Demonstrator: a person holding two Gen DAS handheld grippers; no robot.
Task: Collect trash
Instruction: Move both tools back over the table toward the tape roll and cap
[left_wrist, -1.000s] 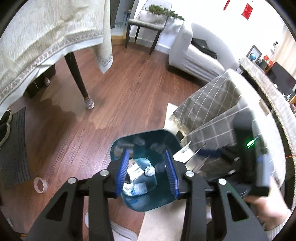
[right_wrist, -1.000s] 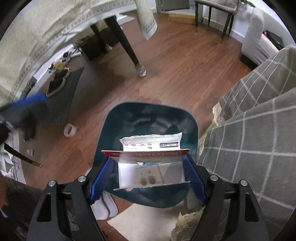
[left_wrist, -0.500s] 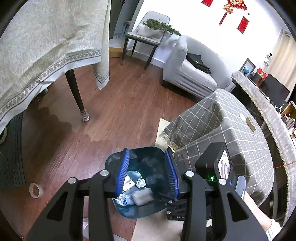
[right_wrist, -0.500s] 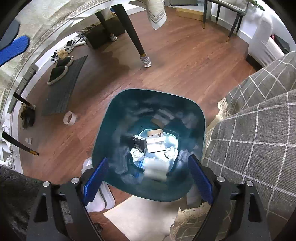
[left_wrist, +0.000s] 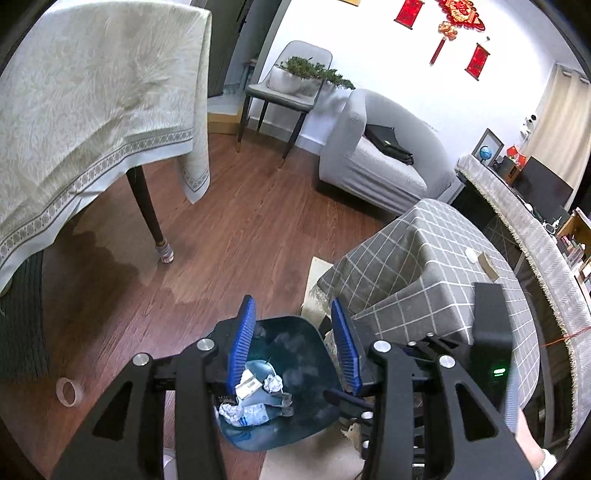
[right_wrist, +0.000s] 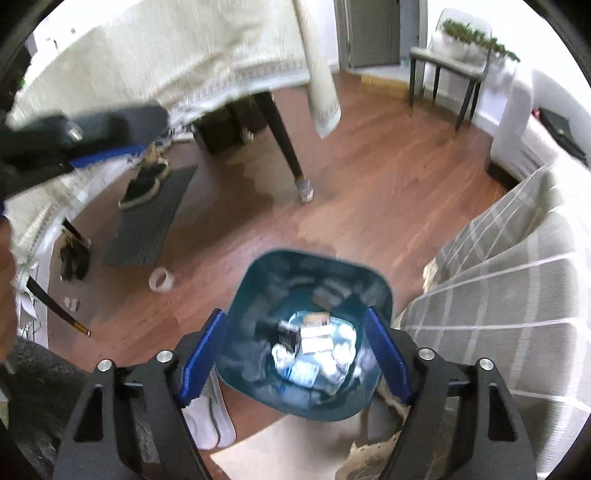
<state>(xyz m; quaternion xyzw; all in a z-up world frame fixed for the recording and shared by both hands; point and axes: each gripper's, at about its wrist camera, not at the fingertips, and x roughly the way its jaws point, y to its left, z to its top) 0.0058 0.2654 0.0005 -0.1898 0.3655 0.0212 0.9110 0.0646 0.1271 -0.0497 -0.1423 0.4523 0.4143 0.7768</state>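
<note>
Left gripper (left_wrist: 293, 343), nearest the lens, stood with its blue pads a little apart and nothing between them, its jaws having just been opening slightly. Below and beyond it stood the teal bin (left_wrist: 317, 350) on the wooden floor (left_wrist: 229, 236), just beside a low table under a grey checked cloth (left_wrist: 436, 266). Crumpled paper and wrappers, the trash (left_wrist: 258, 398), lay at the bin's bottom. Right gripper (right_wrist: 295, 354) hung above the same bin (right_wrist: 255, 295), pads spread wide and bare, its jaws having just been closing somewhat; the trash (right_wrist: 314, 354) showed between them far below, untouched. A roll of tape (right_wrist: 160, 279) lay on the floor left of the bin. Farther off stood a dining table draped in a cream cloth (left_wrist: 92, 110), then a grey sofa (left_wrist: 380, 162) and a chair (left_wrist: 284, 96) against the wall.
</note>
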